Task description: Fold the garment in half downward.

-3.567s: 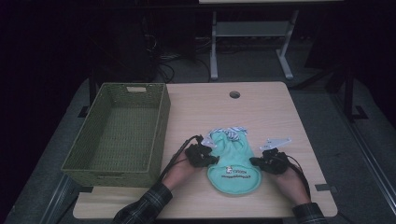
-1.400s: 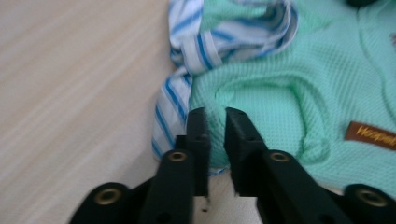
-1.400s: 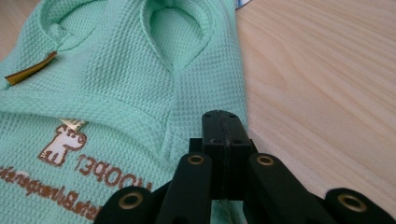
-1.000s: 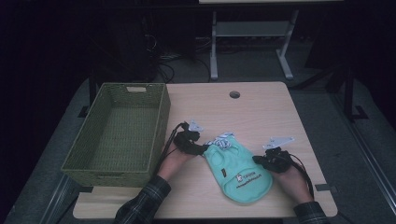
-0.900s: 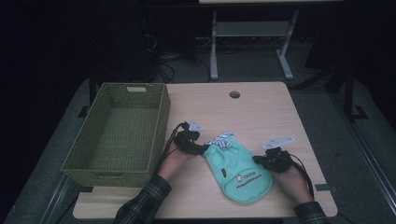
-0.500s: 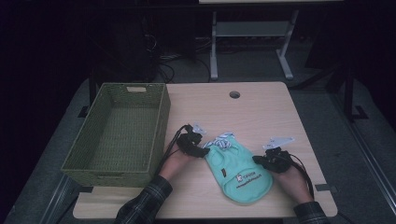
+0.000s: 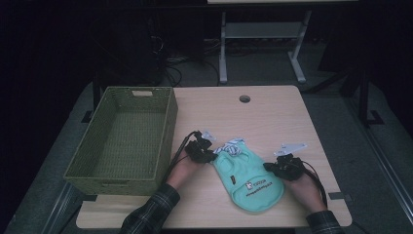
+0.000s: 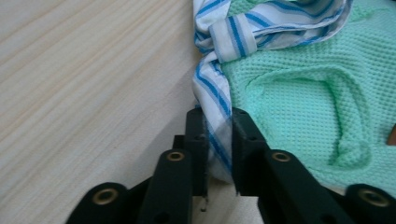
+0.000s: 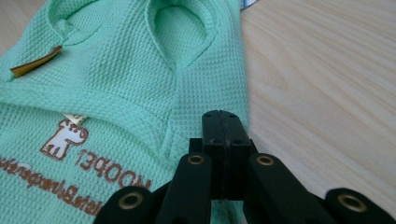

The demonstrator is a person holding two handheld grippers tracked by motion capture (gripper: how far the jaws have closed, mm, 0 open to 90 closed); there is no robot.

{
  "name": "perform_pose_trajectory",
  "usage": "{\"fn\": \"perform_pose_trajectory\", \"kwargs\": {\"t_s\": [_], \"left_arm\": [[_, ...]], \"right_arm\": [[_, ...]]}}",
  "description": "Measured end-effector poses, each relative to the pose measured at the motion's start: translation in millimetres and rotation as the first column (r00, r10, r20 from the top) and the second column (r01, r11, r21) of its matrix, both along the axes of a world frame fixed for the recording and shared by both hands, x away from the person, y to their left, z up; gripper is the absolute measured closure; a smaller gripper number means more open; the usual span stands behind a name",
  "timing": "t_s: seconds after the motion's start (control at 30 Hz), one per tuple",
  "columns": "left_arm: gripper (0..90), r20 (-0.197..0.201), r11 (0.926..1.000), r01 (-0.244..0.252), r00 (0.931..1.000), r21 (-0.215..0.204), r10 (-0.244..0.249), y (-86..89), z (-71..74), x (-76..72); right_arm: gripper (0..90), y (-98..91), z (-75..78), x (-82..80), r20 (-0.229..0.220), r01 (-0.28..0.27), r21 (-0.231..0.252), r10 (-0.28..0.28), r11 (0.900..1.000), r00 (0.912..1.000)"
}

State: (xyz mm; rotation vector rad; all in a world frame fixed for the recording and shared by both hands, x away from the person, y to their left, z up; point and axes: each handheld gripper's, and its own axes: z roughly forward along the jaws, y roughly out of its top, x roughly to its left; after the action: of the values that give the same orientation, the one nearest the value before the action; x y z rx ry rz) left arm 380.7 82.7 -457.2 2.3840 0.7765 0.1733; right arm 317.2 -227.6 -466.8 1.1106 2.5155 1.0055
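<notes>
The pale wooden tabletop (image 7: 272,114) lies under both claws, and a green woven basket (image 7: 124,141) stands just beyond the left claw's outer side. Between the two claws a mint-green waffle-knit pet shirt (image 7: 251,178) lies flat on the wood. Its print, seen upside down ahead of the right claw, shows a small white dog with brown writing that seems to read "MOOPET" (image 9: 114,175); the smaller line beneath it is too small to read. A small gold tag (image 9: 35,63) sits farther off near the neck. The right claw (image 9: 224,123) is pressed together on the shirt's side edge. The left claw (image 8: 217,121) has just been closing and now pinches the blue-and-white striped trim (image 8: 217,100) at the shirt's collar end.
</notes>
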Motion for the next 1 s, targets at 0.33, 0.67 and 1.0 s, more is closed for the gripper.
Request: {"fn": "perform_pose_trajectory", "kwargs": {"t_s": [0.33,0.67,1.0], "left_arm": [[82.6,-0.003,0.9944,-0.048,0.9988,-0.094,0.048,6.4,12.5,-0.7],[82.7,0.044,0.9882,-0.060,0.9968,-0.141,0.067,8.6,26.9,-3.4],[82.7,0.094,0.9830,-0.051,0.9933,-0.176,0.068,5.4,38.8,-6.8]], "right_arm": [[90.0,6.9,14.1,0.0,0.012,-0.018,0.011,0.018,0.9998,0.9998],[90.0,39.3,25.0,8.8,0.019,-0.095,0.063,0.094,0.9935,0.9954],[90.0,68.4,11.2,23.1,-0.018,-0.137,0.071,0.138,0.9881,0.9902]]}}
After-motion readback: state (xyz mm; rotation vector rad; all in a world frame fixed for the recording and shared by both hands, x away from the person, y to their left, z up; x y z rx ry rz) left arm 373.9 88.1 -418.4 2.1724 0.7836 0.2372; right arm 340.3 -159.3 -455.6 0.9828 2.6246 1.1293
